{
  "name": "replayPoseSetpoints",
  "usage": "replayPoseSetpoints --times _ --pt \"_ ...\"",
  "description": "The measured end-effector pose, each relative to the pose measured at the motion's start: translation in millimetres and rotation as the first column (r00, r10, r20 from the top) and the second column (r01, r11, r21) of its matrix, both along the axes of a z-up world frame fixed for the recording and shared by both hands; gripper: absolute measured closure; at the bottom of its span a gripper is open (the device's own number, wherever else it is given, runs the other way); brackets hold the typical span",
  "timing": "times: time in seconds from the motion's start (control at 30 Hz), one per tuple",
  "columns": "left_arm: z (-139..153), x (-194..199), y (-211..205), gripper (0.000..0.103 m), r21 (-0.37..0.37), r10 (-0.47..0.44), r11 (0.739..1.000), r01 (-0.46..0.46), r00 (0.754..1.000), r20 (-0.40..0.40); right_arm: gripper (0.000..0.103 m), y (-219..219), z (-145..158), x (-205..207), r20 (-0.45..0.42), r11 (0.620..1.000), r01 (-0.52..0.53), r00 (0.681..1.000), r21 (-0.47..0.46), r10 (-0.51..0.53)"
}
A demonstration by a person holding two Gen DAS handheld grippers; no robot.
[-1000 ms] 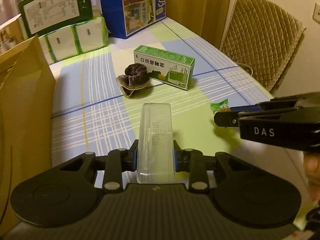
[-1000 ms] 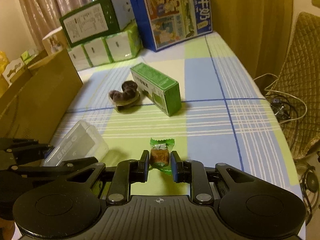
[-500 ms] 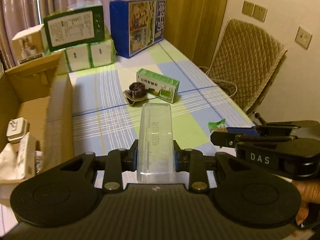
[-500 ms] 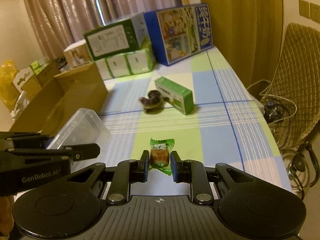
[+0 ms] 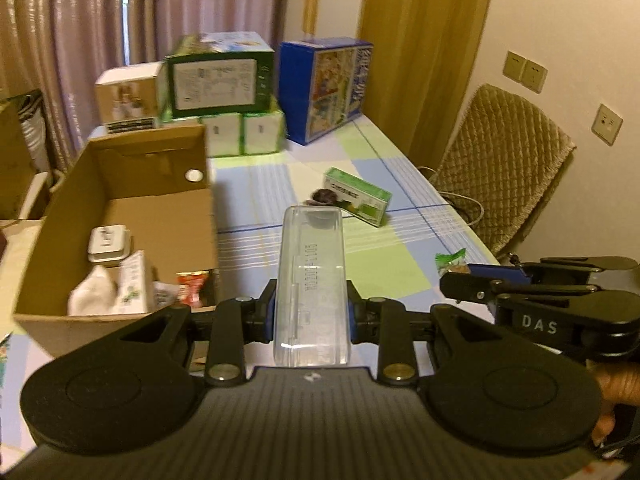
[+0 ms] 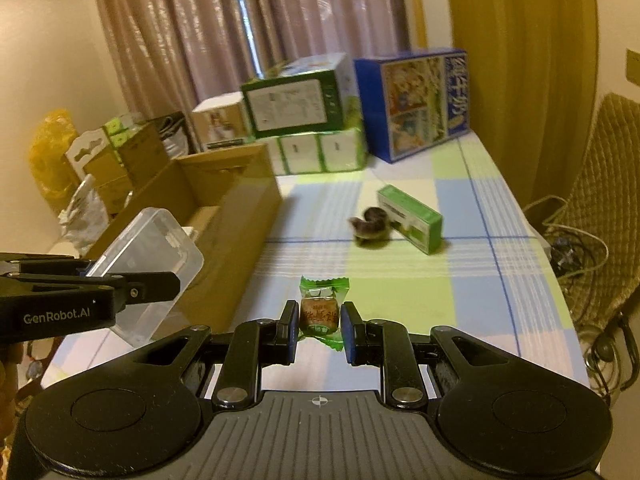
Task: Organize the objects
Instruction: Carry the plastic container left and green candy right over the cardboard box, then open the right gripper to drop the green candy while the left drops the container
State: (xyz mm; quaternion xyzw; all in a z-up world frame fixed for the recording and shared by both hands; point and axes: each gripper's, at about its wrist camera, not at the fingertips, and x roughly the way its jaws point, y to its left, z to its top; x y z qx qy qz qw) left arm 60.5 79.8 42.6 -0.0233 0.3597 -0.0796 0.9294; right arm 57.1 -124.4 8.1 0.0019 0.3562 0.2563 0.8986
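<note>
My left gripper (image 5: pixel 311 312) is shut on a clear plastic case (image 5: pixel 311 280), held up above the table beside an open cardboard box (image 5: pixel 132 216). In the right wrist view the same case (image 6: pixel 152 256) sticks out of the left gripper (image 6: pixel 160 284) at the far left. My right gripper (image 6: pixel 319 326) is shut on a green-wrapped candy (image 6: pixel 320 312), lifted over the checked tablecloth (image 6: pixel 400 296). The candy (image 5: pixel 452 262) also shows in the left wrist view, at the right gripper's tips (image 5: pixel 460 280). A green carton (image 6: pixel 412 218) and a dark hair scrunchie (image 6: pixel 372 224) lie mid-table.
The cardboard box holds a white container (image 5: pixel 108 242), white packets and a red wrapper (image 5: pixel 194 284). Stacked green and white boxes (image 5: pixel 220 92) and a blue milk box (image 5: pixel 324 84) stand at the table's far end. A quilted chair (image 5: pixel 508 168) is on the right.
Both grippers have risen and drawn back with their loads. The view has swung left, so the cardboard box's inside now shows fully. The carton and scrunchie look farther away.
</note>
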Motion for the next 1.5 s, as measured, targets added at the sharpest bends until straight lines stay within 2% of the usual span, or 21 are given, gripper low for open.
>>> replayPoseSetpoints --times 0.47,0.8,1.17,1.5 --pt "18.2 -41.2 60.9 0.077 0.052 0.102 0.993 -0.103 0.994 0.025 0.084 54.2 14.9 -18.9 0.018 0.992 -0.124 0.992 0.002 0.124" --pt "33.0 -42.1 117.7 0.077 0.092 0.195 0.976 -0.199 0.979 0.053 0.084 104.9 20.9 -16.8 0.029 0.975 -0.220 0.975 0.011 0.219" --pt "31.9 -15.0 154.5 0.077 0.116 0.209 0.970 -0.214 0.977 0.050 0.084 155.9 25.9 14.0 0.028 0.965 -0.262 0.965 0.025 0.261" --pt "14.8 28.7 171.3 0.077 0.136 0.187 0.973 -0.187 0.982 0.012 0.084 187.8 18.6 53.8 0.001 0.963 -0.268 0.963 0.029 0.268"
